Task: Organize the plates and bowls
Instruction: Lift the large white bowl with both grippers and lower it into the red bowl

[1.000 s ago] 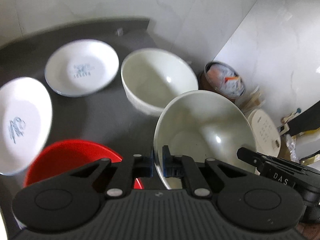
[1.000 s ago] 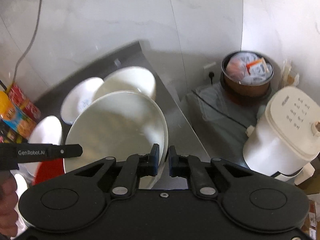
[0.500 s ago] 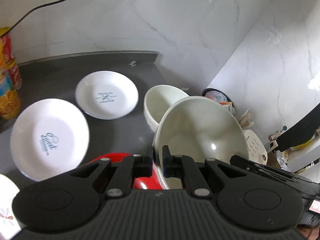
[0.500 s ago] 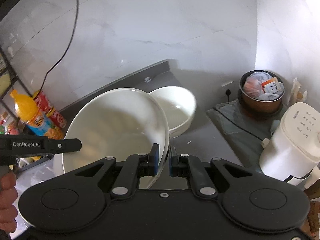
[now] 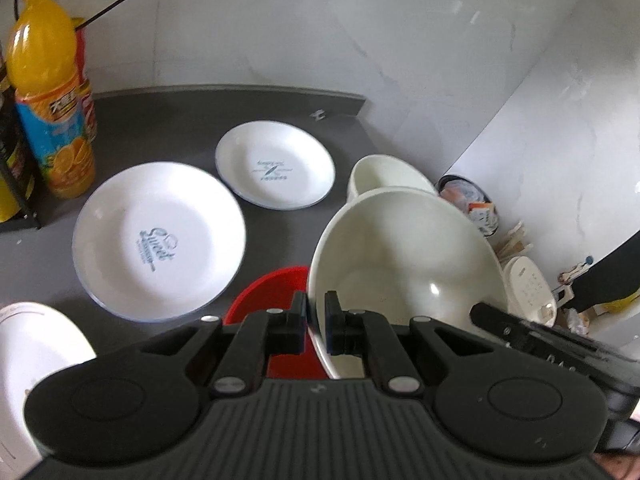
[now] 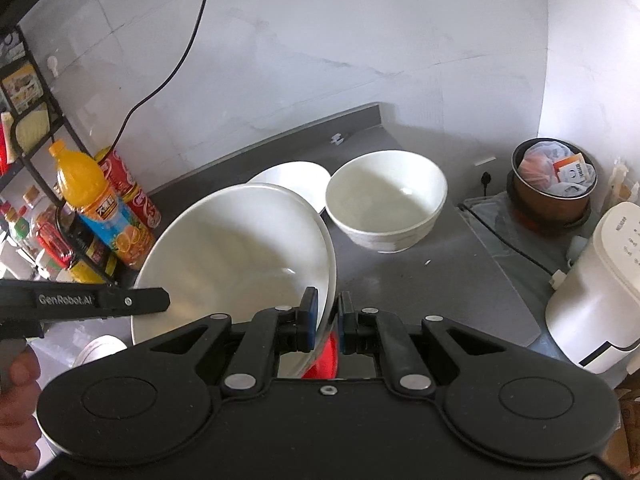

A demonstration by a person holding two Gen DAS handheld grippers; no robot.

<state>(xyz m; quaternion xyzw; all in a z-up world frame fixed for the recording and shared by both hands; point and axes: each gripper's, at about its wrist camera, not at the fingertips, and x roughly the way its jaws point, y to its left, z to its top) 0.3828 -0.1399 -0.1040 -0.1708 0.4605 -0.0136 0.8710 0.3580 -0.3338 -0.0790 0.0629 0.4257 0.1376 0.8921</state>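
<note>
Both grippers hold one large white bowl [image 5: 408,264] [image 6: 232,256] above the dark counter. My left gripper [image 5: 316,320] is shut on its left rim and my right gripper [image 6: 326,312] is shut on its right rim. Under the held bowl sits a red bowl [image 5: 272,296] [image 6: 326,356], mostly hidden. A second white bowl [image 5: 384,172] [image 6: 384,200] stands on the counter by the right edge. Two white plates with blue print [image 5: 160,236] [image 5: 276,164] lie to the left, and a third plate [image 5: 32,352] lies at the lower left.
An orange juice bottle [image 5: 44,88] [image 6: 100,204], red cans [image 6: 132,188] and a black wire rack [image 6: 36,152] stand at the counter's left. Beyond the counter's right edge, on the floor, are a white rice cooker [image 6: 600,292] and a full waste bin [image 6: 556,184]. A hand [image 6: 16,400] holds the left gripper.
Both grippers have risen and pulled back with the large bowl, away from the second white bowl. More of the counter, plates and bottles has come into view.
</note>
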